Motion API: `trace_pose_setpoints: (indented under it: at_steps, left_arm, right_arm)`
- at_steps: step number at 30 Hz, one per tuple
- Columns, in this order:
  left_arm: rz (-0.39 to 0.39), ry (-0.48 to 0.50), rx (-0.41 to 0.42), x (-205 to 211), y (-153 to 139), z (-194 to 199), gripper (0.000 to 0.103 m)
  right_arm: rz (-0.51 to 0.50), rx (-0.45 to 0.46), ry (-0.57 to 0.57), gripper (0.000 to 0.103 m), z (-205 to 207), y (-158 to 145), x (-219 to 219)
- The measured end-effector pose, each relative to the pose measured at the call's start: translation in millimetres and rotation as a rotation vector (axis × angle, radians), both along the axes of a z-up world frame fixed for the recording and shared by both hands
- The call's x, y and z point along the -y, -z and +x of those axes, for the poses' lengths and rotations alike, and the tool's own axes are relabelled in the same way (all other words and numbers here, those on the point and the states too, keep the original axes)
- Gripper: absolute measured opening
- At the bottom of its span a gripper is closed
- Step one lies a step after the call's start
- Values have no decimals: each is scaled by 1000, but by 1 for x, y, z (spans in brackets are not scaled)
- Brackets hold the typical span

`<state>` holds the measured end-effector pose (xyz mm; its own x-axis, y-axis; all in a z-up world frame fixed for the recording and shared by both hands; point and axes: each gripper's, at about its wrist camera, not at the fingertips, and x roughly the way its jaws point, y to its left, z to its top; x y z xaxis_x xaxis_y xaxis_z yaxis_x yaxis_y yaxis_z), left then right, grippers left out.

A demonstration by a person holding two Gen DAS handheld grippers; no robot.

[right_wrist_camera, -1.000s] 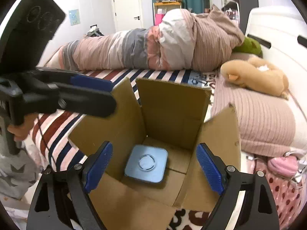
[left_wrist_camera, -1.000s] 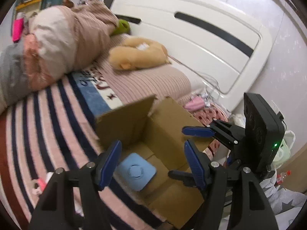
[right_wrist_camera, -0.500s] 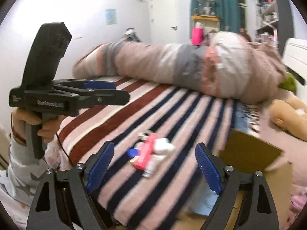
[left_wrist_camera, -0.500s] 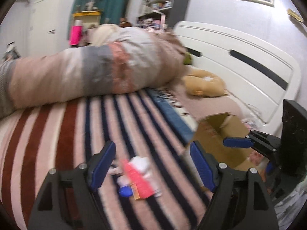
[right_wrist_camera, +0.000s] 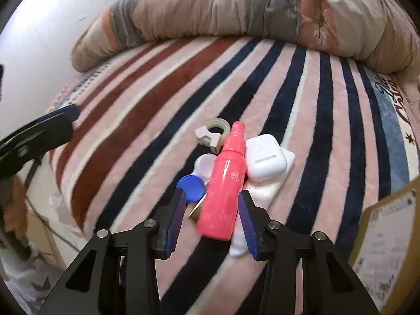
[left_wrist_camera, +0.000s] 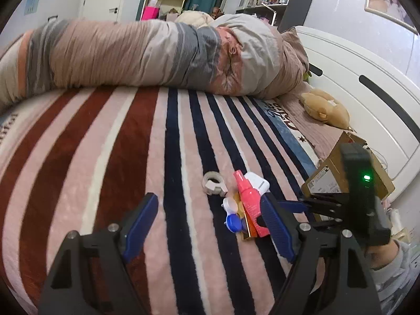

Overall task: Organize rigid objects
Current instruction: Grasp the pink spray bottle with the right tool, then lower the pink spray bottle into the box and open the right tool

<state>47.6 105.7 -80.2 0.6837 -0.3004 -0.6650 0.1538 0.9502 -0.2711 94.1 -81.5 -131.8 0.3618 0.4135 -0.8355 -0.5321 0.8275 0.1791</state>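
Note:
A pile of small things lies on the striped blanket [right_wrist_camera: 302, 84]. A pink spray bottle [right_wrist_camera: 225, 181] lies on top, also in the left wrist view [left_wrist_camera: 248, 199]. Beside it are a white earbud case [right_wrist_camera: 265, 155], a tape dispenser [right_wrist_camera: 214, 132], a blue-and-white lens case [right_wrist_camera: 195, 181] and a white flat piece [right_wrist_camera: 260, 194]. My right gripper [right_wrist_camera: 211, 216] straddles the bottle's lower half, its jaws close to the sides; contact is unclear. My left gripper [left_wrist_camera: 210, 225] is open and empty above the blanket, left of the pile.
A cardboard box [left_wrist_camera: 341, 168] stands at the bed's right edge, its flap in the right wrist view [right_wrist_camera: 388, 231]. A rolled duvet [left_wrist_camera: 147, 57] lies across the far side. A plush toy [left_wrist_camera: 325, 109] lies by the white headboard [left_wrist_camera: 367, 99].
Both grippers swung away from the box to the pile. My right gripper came down over the pink bottle and its jaws narrowed around it.

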Motion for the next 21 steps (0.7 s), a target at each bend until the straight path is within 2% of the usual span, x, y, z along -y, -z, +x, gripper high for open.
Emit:
trace_pose_setpoints:
  at_steps: [3,7,8,9,16,21]
  left_arm:
    - [8,-1,-11,1,7,2,77]
    - [-12,11,-19,3,11,5,77]
    - [-11,10,-20,2,11,5,77]
    - [-7,9,-22,3,12,5,77]
    - [-36,37,-38,4,14,8,77]
    - [-85,94,-34,16,5,8,77]
  right_arm:
    - [-35,-17,16,36,9,10,-6]
    - [-3,-76,49,33,23,20,-4]
    - [7,-74,57,28,25,21,-4]
    - [12,-67,68,27,27,21,-4]
    - [37,-18,54,27,13,15,-4]
    - [107,52,-4,26,-11,-14,-1]
